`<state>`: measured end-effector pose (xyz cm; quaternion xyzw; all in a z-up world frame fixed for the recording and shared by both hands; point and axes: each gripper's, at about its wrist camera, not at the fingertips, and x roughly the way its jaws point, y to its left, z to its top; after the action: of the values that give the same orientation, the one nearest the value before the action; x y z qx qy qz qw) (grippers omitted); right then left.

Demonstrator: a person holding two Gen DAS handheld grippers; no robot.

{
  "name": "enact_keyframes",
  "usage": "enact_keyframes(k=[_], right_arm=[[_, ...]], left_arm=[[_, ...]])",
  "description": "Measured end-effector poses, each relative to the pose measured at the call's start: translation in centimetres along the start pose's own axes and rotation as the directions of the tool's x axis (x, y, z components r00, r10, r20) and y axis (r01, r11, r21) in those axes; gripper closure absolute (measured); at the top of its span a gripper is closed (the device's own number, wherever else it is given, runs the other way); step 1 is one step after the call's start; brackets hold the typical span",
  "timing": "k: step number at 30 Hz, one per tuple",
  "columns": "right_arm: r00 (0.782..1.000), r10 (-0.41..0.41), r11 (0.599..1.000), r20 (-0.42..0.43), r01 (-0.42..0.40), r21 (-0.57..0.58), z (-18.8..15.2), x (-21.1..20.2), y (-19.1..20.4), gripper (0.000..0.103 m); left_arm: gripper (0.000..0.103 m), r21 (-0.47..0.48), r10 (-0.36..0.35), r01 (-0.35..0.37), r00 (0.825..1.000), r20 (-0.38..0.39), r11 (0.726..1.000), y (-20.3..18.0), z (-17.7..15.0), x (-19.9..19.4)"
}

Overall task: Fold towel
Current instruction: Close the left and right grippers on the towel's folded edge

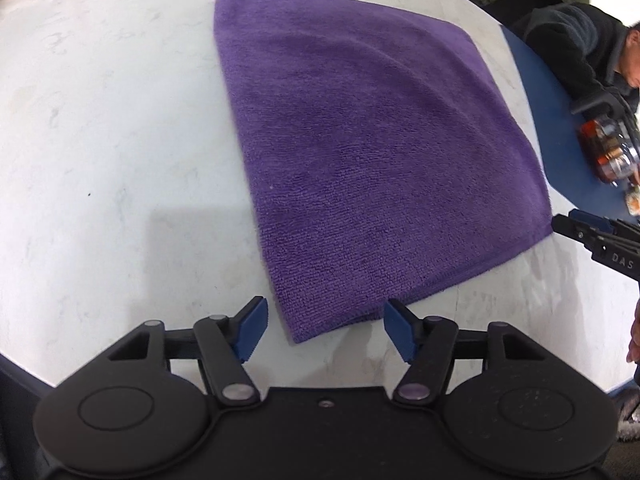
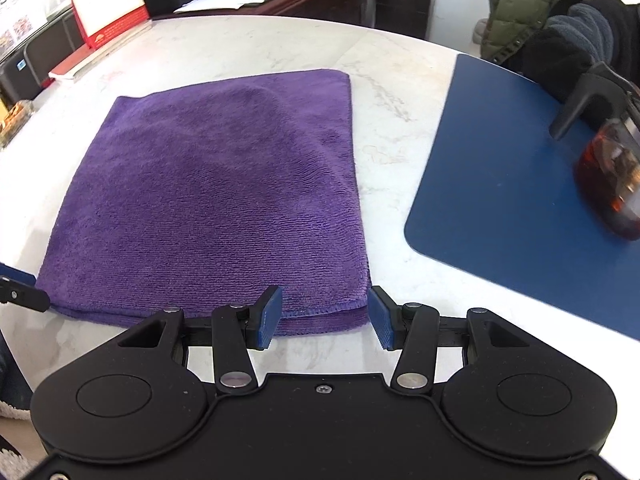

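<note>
A purple towel [image 1: 360,140] lies flat on the white marble table [image 1: 100,140], folded, with two layers showing at its near edge [image 2: 320,316]. My left gripper [image 1: 326,330] stands open just above the table. The towel's near left corner lies between its blue pads [image 1: 254,328], and neither pad presses on it. My right gripper [image 2: 326,318] is open too and straddles the towel's near right corner, the cloth lying flat between its pads [image 2: 270,316]. Each gripper shows at the edge of the other's view: the right gripper [image 1: 592,240] and the left gripper [image 2: 20,292].
A blue mat [image 2: 520,184] lies on the table right of the towel, with an amber jar [image 2: 612,184] and a black tool on it. A person in a dark jacket [image 1: 580,48] sits behind it. A red and white calendar [image 2: 108,4] stands at the far left.
</note>
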<state>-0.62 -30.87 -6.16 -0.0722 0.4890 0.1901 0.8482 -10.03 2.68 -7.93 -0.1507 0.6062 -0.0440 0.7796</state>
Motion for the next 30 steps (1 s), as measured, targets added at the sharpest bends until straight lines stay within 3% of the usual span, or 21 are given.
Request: enact_keyframes(k=[4, 8, 12, 16, 30], right_arm=[[0.999, 0.032, 0.999, 0.003, -0.032, -0.040, 0.2, 0.5, -0.4, 0.056], [0.998, 0.055, 0.998, 0.011, -0.055, -0.044, 0.0, 0.6, -1.0, 0.056], [0.998, 0.065, 0.996, 0.006, -0.065, -0.061, -0.1, 0.7, -1.2, 0.057], [0.998, 0.069, 0.995, -0.002, -0.069, -0.067, -0.4, 0.6, -1.2, 0.057], [0.999, 0.041, 0.999, -0.034, -0.041, -0.004, -0.3, 1.6, -2.7, 0.064]], left_arm=[[0.050, -0.022, 0.044, -0.044, 0.999, 0.017, 0.999, -0.4, -0.1, -0.1], [0.065, -0.054, 0.074, -0.072, 0.997, 0.023, 0.996, -0.5, -0.3, -0.2], [0.071, -0.076, 0.081, -0.078, 0.996, 0.027, 0.994, -0.5, -0.6, -0.3], [0.084, -0.081, 0.068, -0.066, 0.997, 0.025, 0.994, -0.4, -0.9, -0.4], [0.091, -0.074, 0.049, -0.047, 0.998, 0.030, 0.996, -0.3, -1.0, -0.5]])
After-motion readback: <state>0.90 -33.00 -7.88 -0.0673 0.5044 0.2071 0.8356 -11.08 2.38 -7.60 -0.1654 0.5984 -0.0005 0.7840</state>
